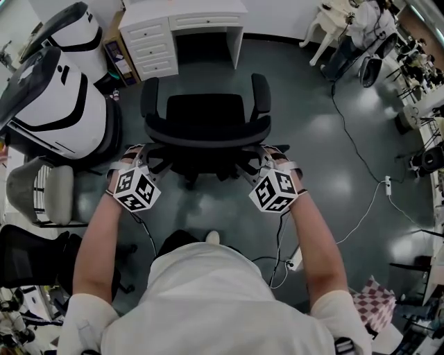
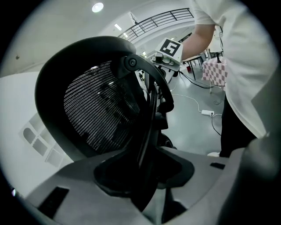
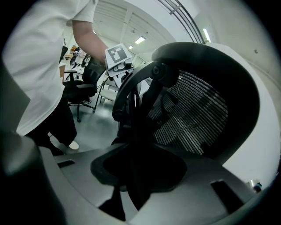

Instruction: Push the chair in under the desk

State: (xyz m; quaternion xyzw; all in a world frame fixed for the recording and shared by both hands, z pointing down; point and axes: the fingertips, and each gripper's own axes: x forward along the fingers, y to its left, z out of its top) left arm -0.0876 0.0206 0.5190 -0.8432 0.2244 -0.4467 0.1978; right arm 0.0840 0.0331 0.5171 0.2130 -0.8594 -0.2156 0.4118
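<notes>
On the grey floor, the black chair stands facing the white tabletop — near it, but with the seat outside the kneehole. The left hand-held gripper and right hand-held gripper each grasp a side edge of the chair's backrest — jaws clenched on the frame.

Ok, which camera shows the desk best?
The head view: the desk, with top, drawers and kneehole, shows beyond the chair. The left gripper view catches only pale drawer fronts past the backrest; the right gripper view shows just a white surface.
</notes>
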